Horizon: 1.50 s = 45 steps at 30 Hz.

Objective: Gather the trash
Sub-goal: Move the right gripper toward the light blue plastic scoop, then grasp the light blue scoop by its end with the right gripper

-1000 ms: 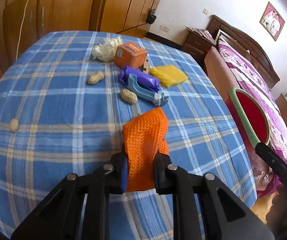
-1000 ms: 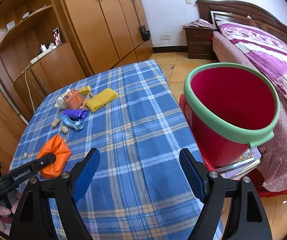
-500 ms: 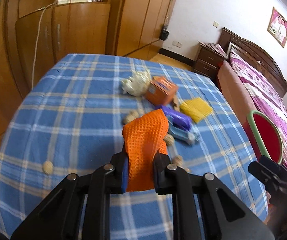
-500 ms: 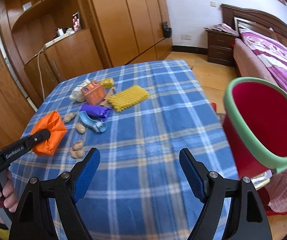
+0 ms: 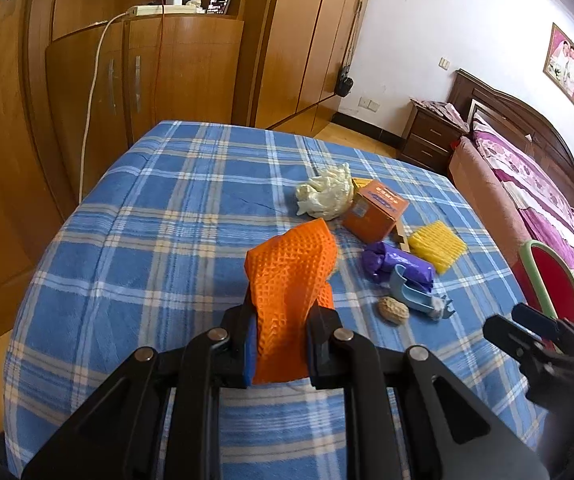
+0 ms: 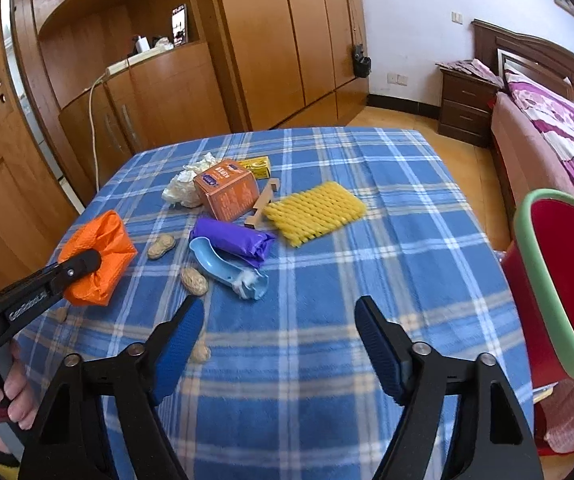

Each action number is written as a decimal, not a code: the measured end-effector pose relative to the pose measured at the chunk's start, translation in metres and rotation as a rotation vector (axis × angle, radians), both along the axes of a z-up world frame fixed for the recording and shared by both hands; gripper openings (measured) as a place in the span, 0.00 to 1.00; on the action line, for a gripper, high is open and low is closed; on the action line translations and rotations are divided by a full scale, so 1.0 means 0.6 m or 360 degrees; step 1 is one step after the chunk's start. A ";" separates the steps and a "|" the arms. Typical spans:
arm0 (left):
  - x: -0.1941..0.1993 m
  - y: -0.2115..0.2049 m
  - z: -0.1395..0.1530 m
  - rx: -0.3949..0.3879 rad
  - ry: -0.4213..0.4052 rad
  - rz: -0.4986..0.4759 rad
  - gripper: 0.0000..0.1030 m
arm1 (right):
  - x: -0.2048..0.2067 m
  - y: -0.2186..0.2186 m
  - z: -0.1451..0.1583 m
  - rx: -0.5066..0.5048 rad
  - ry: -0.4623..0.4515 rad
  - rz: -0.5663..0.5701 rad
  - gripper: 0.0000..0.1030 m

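Orange foam netting [image 5: 291, 280] is the piece in hand: the left gripper [image 5: 279, 354] has its fingers [image 5: 249, 344] pinched narrow on the lower end, and it hangs clear above the blue plaid tabletop [image 5: 159, 240], at the near left of the litter. Long axis runs out along the fingers and away from the camera, free end crumpled and pointing toward the far side of the tabletop. In the right wrist view it shows as a bunched wad [image 6: 99, 252] beyond the fingertips.

Right gripper [image 6: 279, 340]: fingers [image 6: 179, 340] wide, nothing between them; the jaws have just been closing a little. It hovers over bare cloth near the front edge.

Progress, judged: early. One item lifted, not yet binned. The red bucket with green rim [image 6: 559, 280] stands off the right edge of the tabletop, well apart from the netting; what I can see of its inside looks empty.

Left on the tabletop:
- crumpled white tissue [image 6: 185, 188], far
- orange carton [image 6: 227, 190] beside it, small yellow box [image 6: 257, 166] behind
- wooden stick [image 6: 263, 202]
- yellow foam netting [image 6: 315, 212]
- purple wrapper [image 6: 231, 242] touching a light blue plastic piece [image 6: 227, 268]
- several peanut shells [image 6: 195, 280], scattered near.

Next, probably: carry the orange netting right to the bucket.
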<state>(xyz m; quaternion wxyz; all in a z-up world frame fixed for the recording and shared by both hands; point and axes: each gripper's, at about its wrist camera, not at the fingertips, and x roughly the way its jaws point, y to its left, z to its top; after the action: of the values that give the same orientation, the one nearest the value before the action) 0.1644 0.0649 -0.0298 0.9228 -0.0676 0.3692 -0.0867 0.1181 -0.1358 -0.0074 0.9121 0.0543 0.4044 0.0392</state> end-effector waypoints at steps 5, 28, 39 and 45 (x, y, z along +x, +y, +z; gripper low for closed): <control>0.001 0.012 0.002 0.0008 -0.0069 -0.0002 0.18 | 0.029 0.025 -0.008 -0.0062 -0.0010 0.0023 0.64; 0.020 0.013 -0.022 -0.0100 -0.0026 -0.0073 0.18 | 0.077 0.066 -0.066 -0.0110 0.0104 0.0193 0.25; -0.006 0.002 0.007 -0.0079 -0.0054 -0.0057 0.18 | 0.037 0.051 -0.032 -0.0034 0.0016 0.0171 0.24; -0.022 -0.016 0.024 -0.0064 -0.0070 -0.0082 0.18 | 0.009 0.034 -0.007 0.0002 -0.0025 0.0135 0.24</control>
<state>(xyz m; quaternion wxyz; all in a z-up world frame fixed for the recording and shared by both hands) 0.1512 0.0552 -0.0151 0.9266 -0.0747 0.3488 -0.1193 0.1233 -0.1156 -0.0116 0.9127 0.0375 0.3992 0.0784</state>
